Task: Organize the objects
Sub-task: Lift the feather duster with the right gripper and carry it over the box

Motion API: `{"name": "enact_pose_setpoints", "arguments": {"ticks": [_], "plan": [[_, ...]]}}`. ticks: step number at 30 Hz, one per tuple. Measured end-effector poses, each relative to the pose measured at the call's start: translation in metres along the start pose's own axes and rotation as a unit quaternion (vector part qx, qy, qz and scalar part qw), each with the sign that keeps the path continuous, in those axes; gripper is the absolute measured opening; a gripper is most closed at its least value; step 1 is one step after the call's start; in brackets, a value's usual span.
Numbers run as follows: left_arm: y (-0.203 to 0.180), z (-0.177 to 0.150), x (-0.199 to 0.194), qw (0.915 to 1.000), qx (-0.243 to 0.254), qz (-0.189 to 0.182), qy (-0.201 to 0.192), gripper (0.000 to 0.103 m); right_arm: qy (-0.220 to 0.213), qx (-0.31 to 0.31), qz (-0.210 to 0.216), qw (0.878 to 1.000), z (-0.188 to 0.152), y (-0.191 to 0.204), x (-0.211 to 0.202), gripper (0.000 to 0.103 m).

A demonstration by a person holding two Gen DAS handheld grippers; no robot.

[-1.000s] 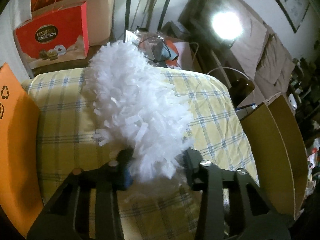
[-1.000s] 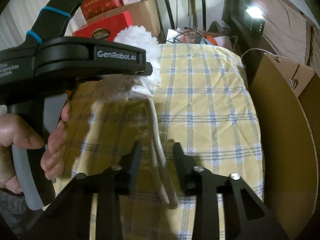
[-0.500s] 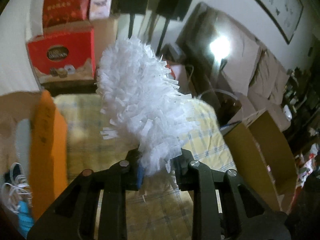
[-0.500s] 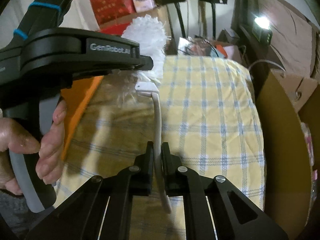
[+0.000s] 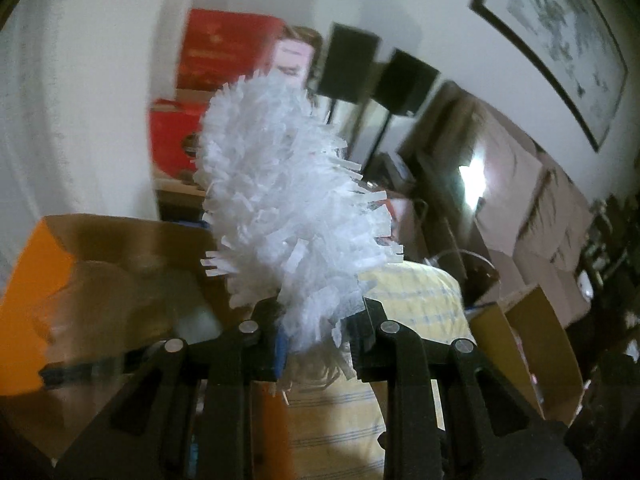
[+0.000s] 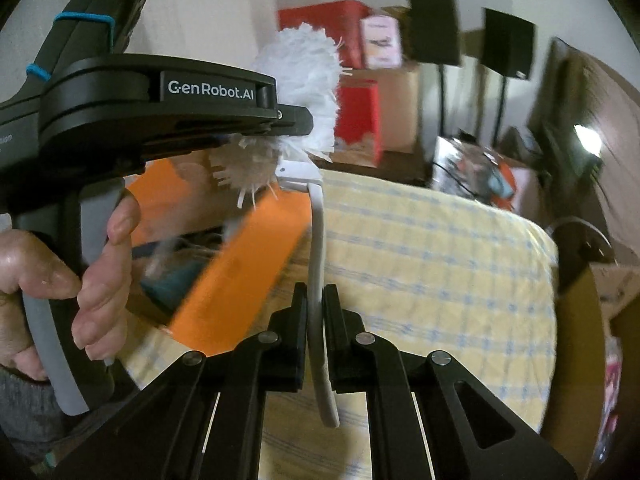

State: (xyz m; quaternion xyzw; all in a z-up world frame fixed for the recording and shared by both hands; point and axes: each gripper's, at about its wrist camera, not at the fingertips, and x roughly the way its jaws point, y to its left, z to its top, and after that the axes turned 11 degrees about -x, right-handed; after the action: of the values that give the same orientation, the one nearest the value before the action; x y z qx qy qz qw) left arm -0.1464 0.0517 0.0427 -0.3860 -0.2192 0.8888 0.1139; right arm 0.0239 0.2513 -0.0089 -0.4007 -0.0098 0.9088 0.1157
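The left gripper (image 5: 316, 332) pinches the white duster (image 5: 288, 204) by its fluffy head. The right gripper's (image 6: 315, 312) jaws pinch its curved handle (image 6: 318, 248) above the checked table (image 6: 440, 248).

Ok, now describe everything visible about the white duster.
The white duster has a fluffy head of shredded white strips, fabric or paper by the look, joined by a flat white bracket to a slim, curved, pale plastic handle. It is held off the checked tablecloth, head pointing up and away. The left gripper pinches the base of the head; the right gripper is shut on the handle, whose tail pokes out below the jaws.
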Motion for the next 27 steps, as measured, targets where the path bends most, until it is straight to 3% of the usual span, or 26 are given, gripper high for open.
{"name": "enact_pose_setpoints", "arguments": {"ticks": [9, 15, 27], "plan": [[0.090, 0.015, -0.034, 0.9964, -0.056, 0.056, -0.028, 0.022, 0.000, -0.057, 0.070, 0.996, 0.041, 0.058, 0.041, 0.007], [0.131, 0.011, -0.040, 0.9927, -0.087, 0.079, -0.026, 0.022, 0.012, -0.079, 0.113, 0.990, 0.052, 0.088, 0.069, 0.007], [0.168, -0.013, -0.019, 0.9873, -0.118, 0.106, 0.017, 0.024, 0.056, -0.110, 0.134, 0.983, 0.045, 0.114, 0.101, 0.008]]}}
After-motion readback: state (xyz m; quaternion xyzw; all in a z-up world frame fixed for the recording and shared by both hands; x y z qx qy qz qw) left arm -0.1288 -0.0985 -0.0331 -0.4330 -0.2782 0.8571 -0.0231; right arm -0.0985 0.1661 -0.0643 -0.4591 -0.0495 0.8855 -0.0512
